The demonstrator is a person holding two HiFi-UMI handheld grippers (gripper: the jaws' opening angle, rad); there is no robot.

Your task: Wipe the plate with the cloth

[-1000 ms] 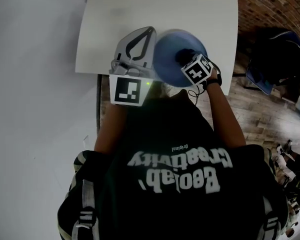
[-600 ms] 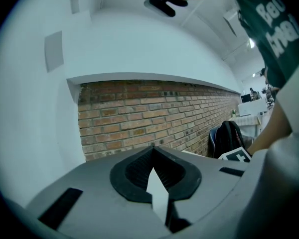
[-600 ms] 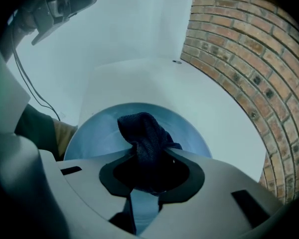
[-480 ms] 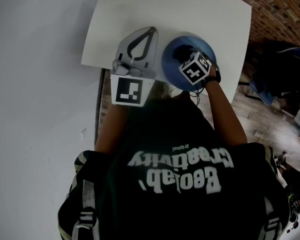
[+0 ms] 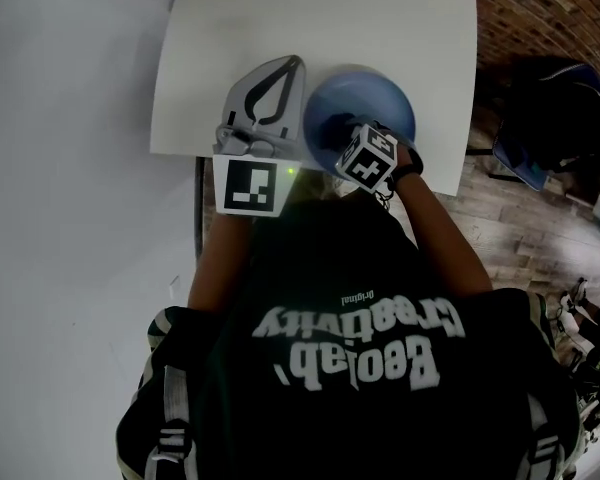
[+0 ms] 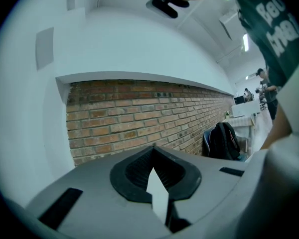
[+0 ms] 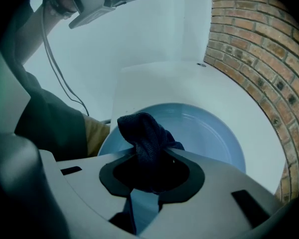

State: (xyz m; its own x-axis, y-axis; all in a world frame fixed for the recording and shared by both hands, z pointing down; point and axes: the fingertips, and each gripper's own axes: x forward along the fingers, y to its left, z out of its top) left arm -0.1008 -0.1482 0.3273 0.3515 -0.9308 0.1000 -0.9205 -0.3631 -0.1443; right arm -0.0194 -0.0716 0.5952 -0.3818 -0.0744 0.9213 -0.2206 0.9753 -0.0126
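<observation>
Plate (image 5: 375, 93) lies flat, face up, at centre-right of the head view, on the near part of the white desk (image 5: 380, 13). Round, so no long axis. Its near rim is at or very close to the desk's near edge; my arm covers that spot, so I can't tell which. There is a bare strip of desk between the plate and the right edge. Beyond the plate, toward the top of the frame, the desk is open all the way to its far edge.

Right tongs (image 7: 149, 171) are pinching the dark blue cloth (image 7: 145, 136) over the lower-left part of the plate (image 7: 209, 133). The cloth is bunched. Its long axis runs up out of the tongs, with the top lobe leaning to the upper left of the right gripper view and a tail hanging below the tongs.

Left tongs (image 5: 296, 63) sit just beside the plate's left rim and point toward the top of the frame. In the left gripper view the left tongs (image 6: 153, 156) are pressed together with nothing in them and face the brick wall (image 6: 139, 118).

Past the desk's right edge there is wooden floor and a dark bag (image 5: 555, 113).
</observation>
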